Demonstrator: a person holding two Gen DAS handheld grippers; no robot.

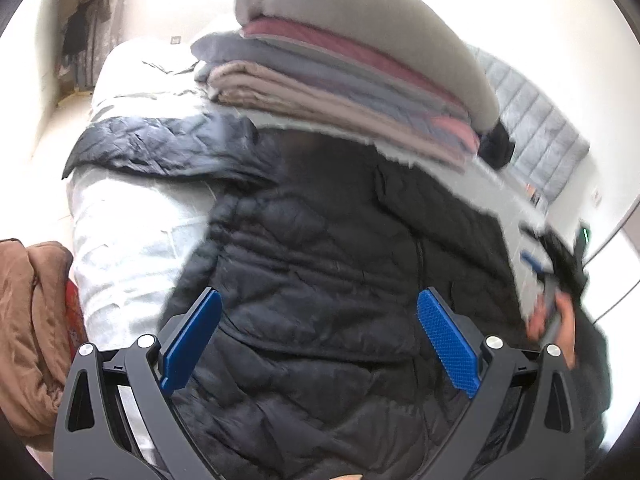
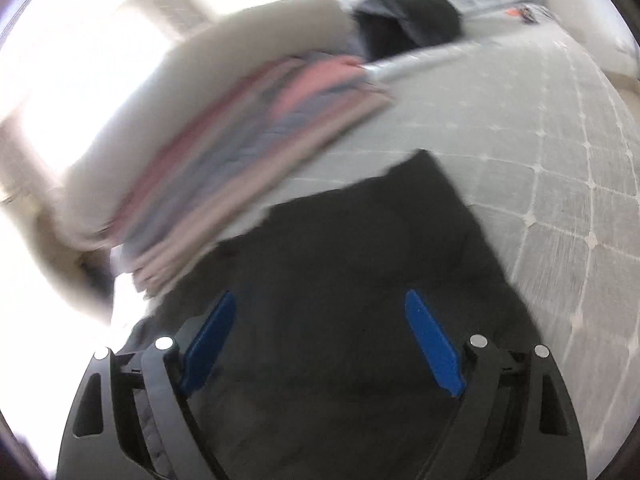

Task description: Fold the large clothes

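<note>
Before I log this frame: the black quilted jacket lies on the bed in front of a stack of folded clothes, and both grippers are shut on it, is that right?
Not quite: both the left gripper and the right gripper are open above the black quilted jacket, as each wrist view shows. The stack of folded clothes is right.

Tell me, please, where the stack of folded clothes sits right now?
The stack of folded clothes lies on the bed, directly behind the black puffer jacket; it fills the upper middle of the left wrist view and the upper left of the right wrist view.

Left hand-held gripper (image 1: 319, 336) and right hand-held gripper (image 2: 319, 338) both gape wide
</note>
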